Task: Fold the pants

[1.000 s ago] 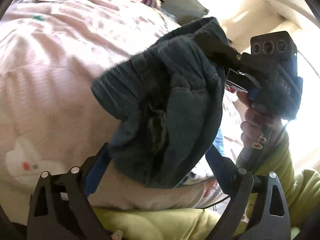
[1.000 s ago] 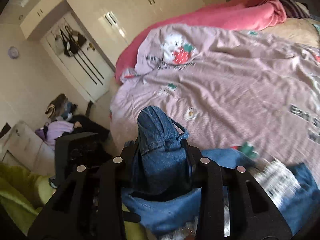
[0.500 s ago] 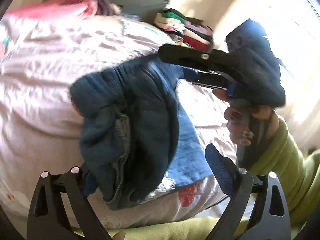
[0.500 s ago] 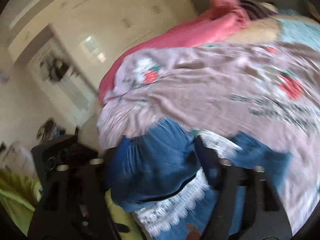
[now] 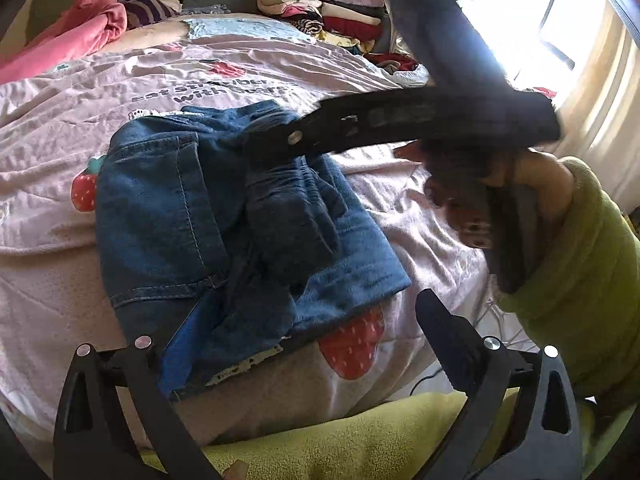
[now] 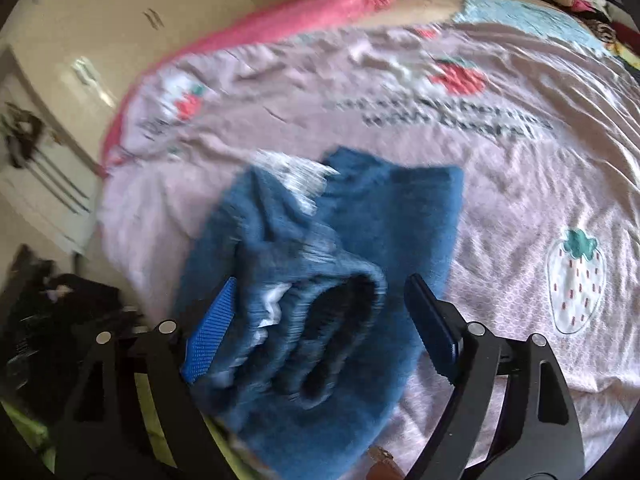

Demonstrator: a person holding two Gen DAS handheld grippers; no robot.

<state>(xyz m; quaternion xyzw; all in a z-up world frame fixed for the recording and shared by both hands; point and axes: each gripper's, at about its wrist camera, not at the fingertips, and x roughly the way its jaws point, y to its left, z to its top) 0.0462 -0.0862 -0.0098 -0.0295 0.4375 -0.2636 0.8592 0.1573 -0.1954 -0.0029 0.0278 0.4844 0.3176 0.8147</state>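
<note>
Blue denim pants (image 5: 192, 216) lie bunched on the pink strawberry sheet (image 5: 60, 280) near the bed's front edge. My left gripper (image 5: 312, 308) stands open just in front of them, with cloth draped against its left pad. In the right wrist view the pants (image 6: 360, 220) are blurred, and their rolled waistband lies between the jaws of my right gripper (image 6: 320, 284). Those jaws are opening and the pads do not press on the cloth. One of the right gripper's fingers (image 5: 380, 116) reaches over the pants from the right, held by a hand with a green sleeve (image 5: 580, 260).
A stack of folded clothes (image 5: 332, 4) sits at the bed's far side by a bright window (image 5: 540, 20). A pink blanket (image 5: 80, 36) is heaped at the far left. White wardrobe doors (image 6: 60, 80) and dark clutter (image 6: 60, 312) stand left of the bed.
The pants hung in the air with the right gripper shut on them; now they lie on the bed and the right jaws have spread wide. Both grippers swung toward the bed.
</note>
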